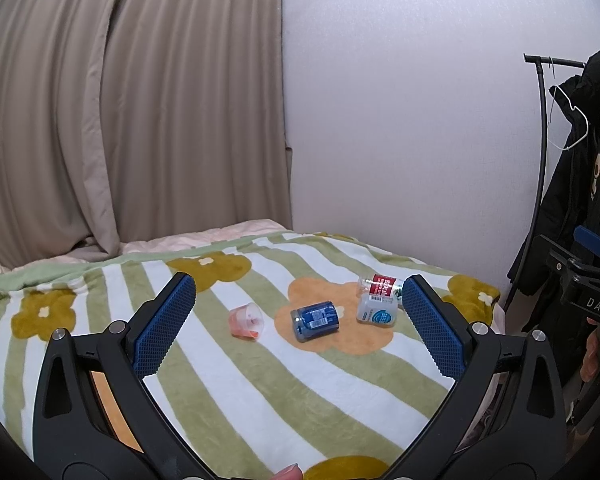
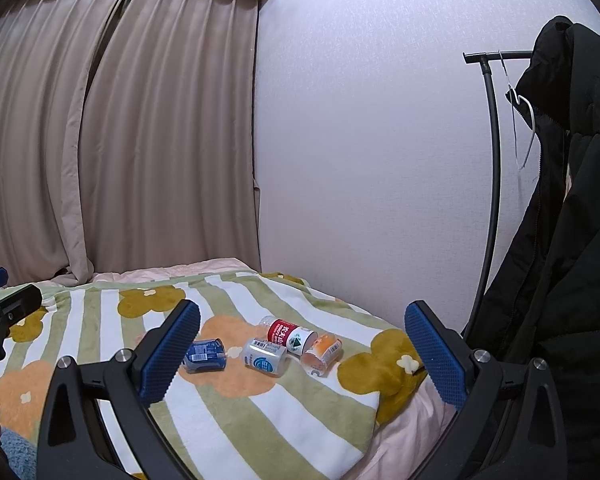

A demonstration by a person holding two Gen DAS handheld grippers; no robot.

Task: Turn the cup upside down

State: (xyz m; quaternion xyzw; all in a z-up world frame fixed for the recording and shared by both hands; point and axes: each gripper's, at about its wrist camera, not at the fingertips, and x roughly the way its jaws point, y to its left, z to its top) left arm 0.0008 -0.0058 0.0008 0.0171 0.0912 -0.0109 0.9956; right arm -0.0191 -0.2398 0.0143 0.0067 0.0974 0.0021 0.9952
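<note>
A small translucent pink plastic cup [image 1: 246, 321] lies on its side on a green-and-white striped fleece blanket with yellow and orange flower shapes [image 1: 340, 392], which covers a bed. In the left wrist view the cup sits left of the other items, well apart from both grippers; in the right wrist view it cannot be found. Judged from its thin, see-through wall, the cup is probably light, somewhat flexible and smooth, so a firm squeeze may deform it and a loose one may let it slip. A sensible hold is across the side wall near mid-height, leaving room to rotate the mouth downward; the soft blanket may let it tip when set down.

Just beside the cup, on an orange flower patch, lies a blue-labelled cut bottle section [image 1: 315, 320]. Farther right lie a white-labelled clear container [image 1: 376, 312] and, touching it, a red-labelled clear bottle section [image 1: 382, 285]. The right wrist view adds an orange-tinted clear container [image 2: 322, 351] next to these.

The left gripper [image 1: 300, 328] hovers above the blanket with its blue textured fingers [image 1: 162, 330] spread wide, holding nothing. The right gripper [image 2: 302, 354] is likewise spread and empty.

Behind the bed hang beige pleated curtains [image 1: 120, 120] beside a white wall [image 1: 400, 120]; a black coat [image 2: 560, 240] hangs on a black rack [image 2: 494, 160].
</note>
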